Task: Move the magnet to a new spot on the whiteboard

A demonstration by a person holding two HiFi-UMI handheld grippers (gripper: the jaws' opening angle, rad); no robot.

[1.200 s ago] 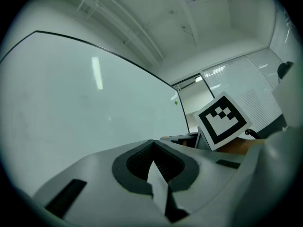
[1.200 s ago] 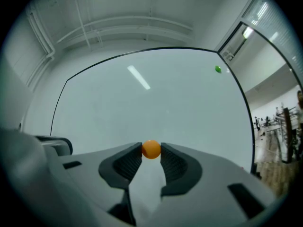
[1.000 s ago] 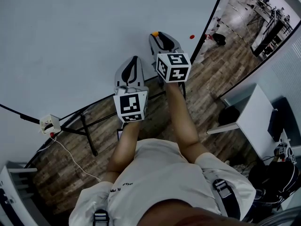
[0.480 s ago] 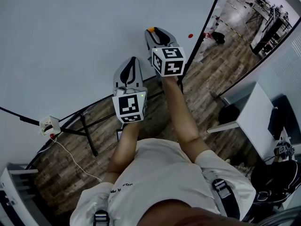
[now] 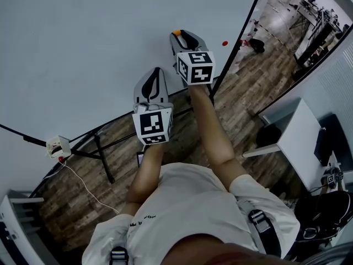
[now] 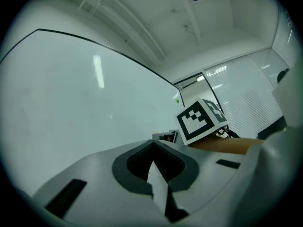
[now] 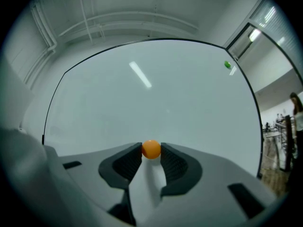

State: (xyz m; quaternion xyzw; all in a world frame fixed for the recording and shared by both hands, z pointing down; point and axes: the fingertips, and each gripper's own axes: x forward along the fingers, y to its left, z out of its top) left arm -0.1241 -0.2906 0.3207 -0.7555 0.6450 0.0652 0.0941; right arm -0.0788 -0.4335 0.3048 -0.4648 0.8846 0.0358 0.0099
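One wide whiteboard (image 5: 83,48) is bare almost all over, with lots of room to the left and up. The orange magnet (image 5: 176,33) is in its lower right part. Another small dot (image 5: 224,43) sits nearer the right edge. The magnet is round like a ball, with no long side. The right gripper (image 7: 151,151), held level, pinches it at its tips. The left gripper (image 6: 152,144) tips up a little, jaws together on nothing.

Overall: I get bright, even indoor light in every view.
Glare: a pale lamp streak on the whiteboard (image 7: 118,108), in both gripper views.
Edges: heavy fisheye bend, black vignetted corners.
Focus: magnet (image 7: 151,149) crisp; nearest foreground soft.
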